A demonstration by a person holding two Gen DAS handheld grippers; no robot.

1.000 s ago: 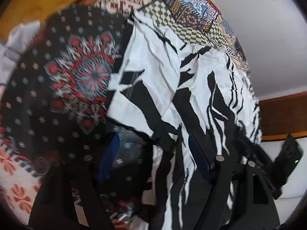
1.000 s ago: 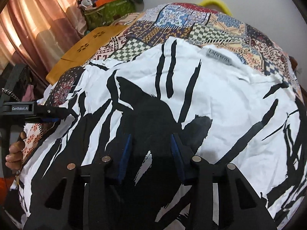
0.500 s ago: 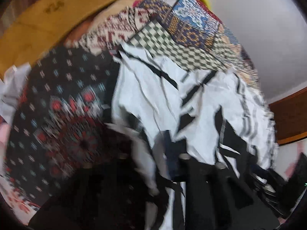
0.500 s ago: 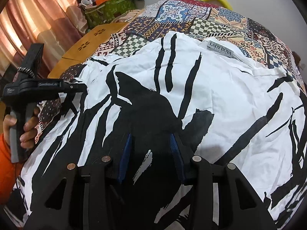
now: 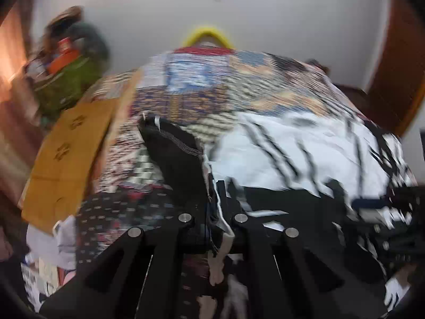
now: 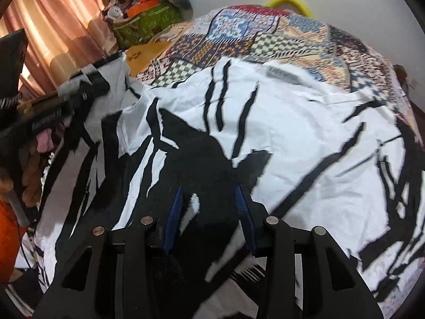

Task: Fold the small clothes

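The left gripper [image 5: 214,214] is clamped tight on a lifted edge of the black-and-white garment [image 6: 292,133], its dark hem flap sticking up past the fingers. The right gripper [image 6: 209,207] has its jaws partly apart, fabric lying between the blue pads [image 6: 174,210] (whether they press it, I cannot tell). Beyond, the garment is spread across the patchwork bedspread [image 6: 239,34]. Only the right view shows the curtain [image 6: 53,18].

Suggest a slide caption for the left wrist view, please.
Left claw, shut on the black-and-white garment, lifts its edge above the patchwork bedspread.
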